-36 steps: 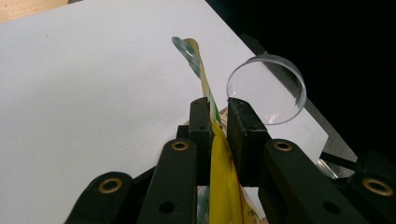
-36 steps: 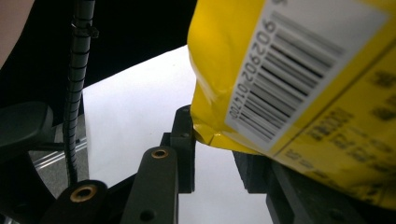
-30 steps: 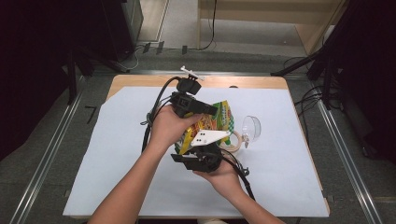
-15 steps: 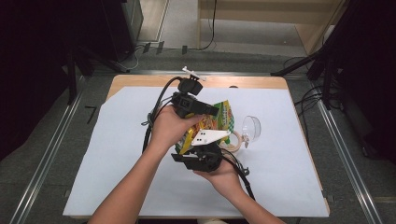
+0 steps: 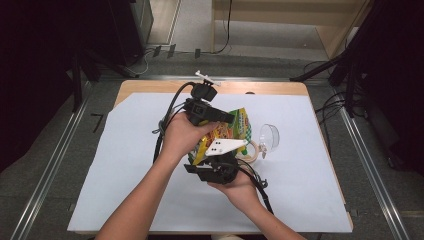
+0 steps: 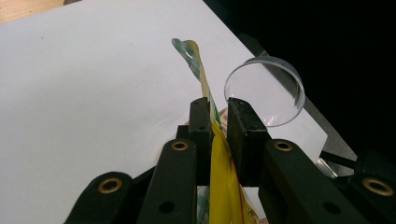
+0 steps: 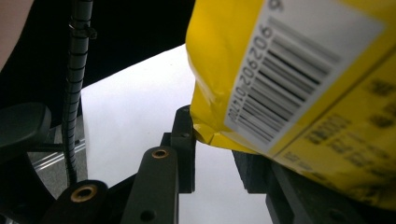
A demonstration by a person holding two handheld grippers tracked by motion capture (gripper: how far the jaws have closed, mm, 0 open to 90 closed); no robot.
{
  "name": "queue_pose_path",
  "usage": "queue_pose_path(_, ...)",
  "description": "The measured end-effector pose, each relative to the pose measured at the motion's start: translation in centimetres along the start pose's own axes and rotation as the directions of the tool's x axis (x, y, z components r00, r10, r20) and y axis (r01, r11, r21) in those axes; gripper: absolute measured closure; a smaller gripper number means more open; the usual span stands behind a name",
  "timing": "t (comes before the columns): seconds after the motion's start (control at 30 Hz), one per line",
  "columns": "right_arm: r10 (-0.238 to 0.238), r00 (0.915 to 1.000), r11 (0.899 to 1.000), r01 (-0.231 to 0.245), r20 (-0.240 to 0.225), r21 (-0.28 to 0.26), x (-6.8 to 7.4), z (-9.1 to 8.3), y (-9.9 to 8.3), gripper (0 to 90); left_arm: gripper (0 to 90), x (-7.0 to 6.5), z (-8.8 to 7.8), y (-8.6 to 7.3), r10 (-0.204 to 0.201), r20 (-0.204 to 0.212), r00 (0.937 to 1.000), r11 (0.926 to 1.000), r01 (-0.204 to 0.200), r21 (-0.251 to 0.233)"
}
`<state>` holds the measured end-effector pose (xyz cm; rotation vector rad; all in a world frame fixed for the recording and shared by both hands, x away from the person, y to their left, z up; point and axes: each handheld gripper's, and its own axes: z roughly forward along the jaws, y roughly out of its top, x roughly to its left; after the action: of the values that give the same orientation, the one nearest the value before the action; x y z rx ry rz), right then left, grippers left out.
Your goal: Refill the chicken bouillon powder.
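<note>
Your left gripper (image 6: pixel 218 116) pinches the yellow snack bag (image 5: pixel 227 131) by its thin top seam, above the white sheet (image 5: pixel 125 165). It's light, crinkly, slippery (grip seams, not the belly). Your right gripper (image 7: pixel 212 154) clamps a lower corner — the clear cup (image 5: pixel 269 137) lies just beside.

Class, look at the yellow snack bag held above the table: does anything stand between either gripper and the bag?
Nothing visible does. The left gripper is already clamped on the snack bag, its fingers pressing the edge. The right gripper has the bag's corner between its fingers; whether they press on it is unclear.
</note>
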<state>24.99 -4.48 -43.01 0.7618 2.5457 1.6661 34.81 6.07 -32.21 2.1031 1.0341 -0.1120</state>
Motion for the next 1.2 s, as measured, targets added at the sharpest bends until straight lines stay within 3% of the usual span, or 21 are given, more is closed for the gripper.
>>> queue_pose_path(1.2, -0.008, 1.0000, 1.000, 0.008, -0.004, -0.004, -0.06, 0.12, 0.02, 72.6, 80.1, -0.13, -0.13, -0.08, 0.009, -0.018, 0.9998, 1.0000, -0.009, -0.001)
